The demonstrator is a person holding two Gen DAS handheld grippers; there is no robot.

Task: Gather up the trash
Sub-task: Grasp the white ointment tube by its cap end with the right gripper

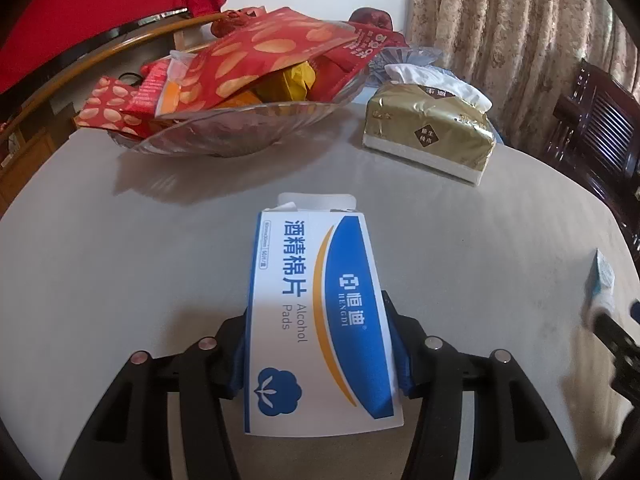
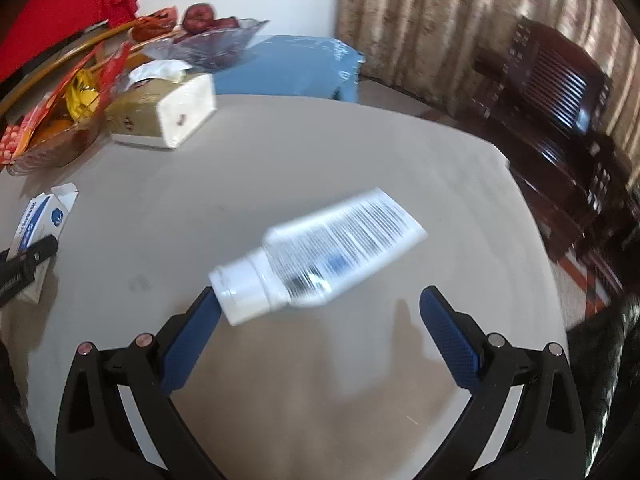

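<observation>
Left tongs [image 1: 320,344] pinch the alcohol pads box [image 1: 318,320] by its long sides, over the desk [image 1: 120,264]. Right tongs [image 2: 320,312] spread wide — white tube [image 2: 320,258] lies on the desk just ahead, long axis diagonal, cap touching or almost touching the left finger, crimped end far-right — likely next grab.

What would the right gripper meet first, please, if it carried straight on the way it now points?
Most likely the white tube lying on the table: its cap end sits just ahead, between the open jaws of the right gripper and close to the left one. The picture is blurred, so depth is uncertain.
</observation>
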